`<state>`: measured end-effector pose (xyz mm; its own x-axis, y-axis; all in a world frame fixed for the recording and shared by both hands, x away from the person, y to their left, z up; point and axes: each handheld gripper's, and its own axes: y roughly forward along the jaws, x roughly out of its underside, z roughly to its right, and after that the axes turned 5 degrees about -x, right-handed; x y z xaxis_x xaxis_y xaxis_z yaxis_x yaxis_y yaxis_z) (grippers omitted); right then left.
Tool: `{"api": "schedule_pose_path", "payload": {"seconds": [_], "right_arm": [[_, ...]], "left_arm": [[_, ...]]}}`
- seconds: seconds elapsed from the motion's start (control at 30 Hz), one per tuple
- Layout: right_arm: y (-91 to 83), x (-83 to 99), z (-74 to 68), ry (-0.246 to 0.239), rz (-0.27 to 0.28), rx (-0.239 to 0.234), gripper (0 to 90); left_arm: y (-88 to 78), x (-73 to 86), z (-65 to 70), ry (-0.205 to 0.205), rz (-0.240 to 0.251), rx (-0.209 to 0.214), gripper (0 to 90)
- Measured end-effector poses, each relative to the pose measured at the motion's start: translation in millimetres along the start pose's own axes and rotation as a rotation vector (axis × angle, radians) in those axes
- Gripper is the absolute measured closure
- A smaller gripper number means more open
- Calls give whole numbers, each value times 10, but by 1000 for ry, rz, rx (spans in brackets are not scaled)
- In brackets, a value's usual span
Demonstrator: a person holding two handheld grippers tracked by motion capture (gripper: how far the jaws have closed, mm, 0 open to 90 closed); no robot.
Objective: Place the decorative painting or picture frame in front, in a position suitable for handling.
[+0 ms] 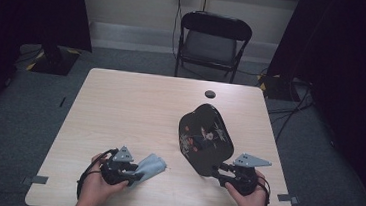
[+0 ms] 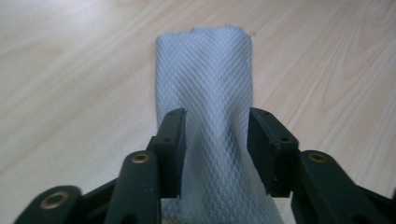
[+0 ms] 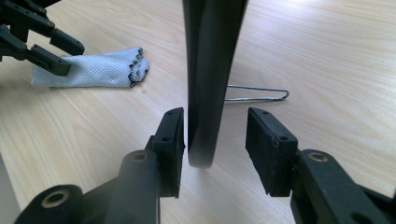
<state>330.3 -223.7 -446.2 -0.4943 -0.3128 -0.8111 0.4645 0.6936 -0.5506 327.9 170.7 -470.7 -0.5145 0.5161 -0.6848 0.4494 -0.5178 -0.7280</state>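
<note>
The big wooden surface (image 1: 120,107) holds everything. A black painted plate (image 1: 205,139) stands up on its edge near the right side, on a thin wire stand (image 3: 261,94). The right hand-held gripper (image 3: 215,140) is partly open around the plate's rim, one pad touching, not squeezing. A bump could tip the plate off. The grey cloth (image 2: 205,84) lies flat between the loose, half-open left hand-held gripper (image 2: 217,140), so it may slip out

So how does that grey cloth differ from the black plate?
The grey cloth is soft, pale and folded, lying flat; the black plate is hard, dark and glossy with a painted picture, propped up tilted. The cloth looks smaller than the plate. Each sits between a gripper's jaws on the table.
</note>
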Motion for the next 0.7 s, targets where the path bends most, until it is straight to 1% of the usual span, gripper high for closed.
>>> {"api": "schedule_pose_path", "payload": {"seconds": [0.03, 0.17, 0.23, 0.27, 0.33, 0.37, 0.47, 0.53, 0.57, 0.7], "right_arm": [[6, 0, 3, -2, -1, 0, 587], [16, -8, 5, 5, 8, -5, 628], [17, -9, 3, 3, 9, -3, 641], [20, -11, 1, 4, 9, -3, 648], [26, -13, -3, 1, 8, -4, 664], [28, -14, -6, 1, 9, -3, 679], [26, -14, -5, 3, 13, 2, 692], [21, -11, 0, 4, 16, 1, 720], [22, -10, 1, 5, 20, -1, 742], [36, -12, -18, 2, 25, -4, 780]], "left_arm": [[-5, -5, -3, -1, 3, 2, 556], [-15, -21, -33, 19, 20, 20, 525], [-17, -21, -43, 27, 21, 20, 520], [-20, -19, -53, 32, 16, 13, 517], [-10, -7, -62, 32, 10, 21, 515], [8, 15, -57, 36, -9, 17, 516], [19, 34, -36, 39, -21, 17, 516], [26, 49, -14, 53, -51, 9, 516], [54, 70, -4, 55, -60, 9, 517], [51, 73, -10, 49, -59, 7, 539]]}}
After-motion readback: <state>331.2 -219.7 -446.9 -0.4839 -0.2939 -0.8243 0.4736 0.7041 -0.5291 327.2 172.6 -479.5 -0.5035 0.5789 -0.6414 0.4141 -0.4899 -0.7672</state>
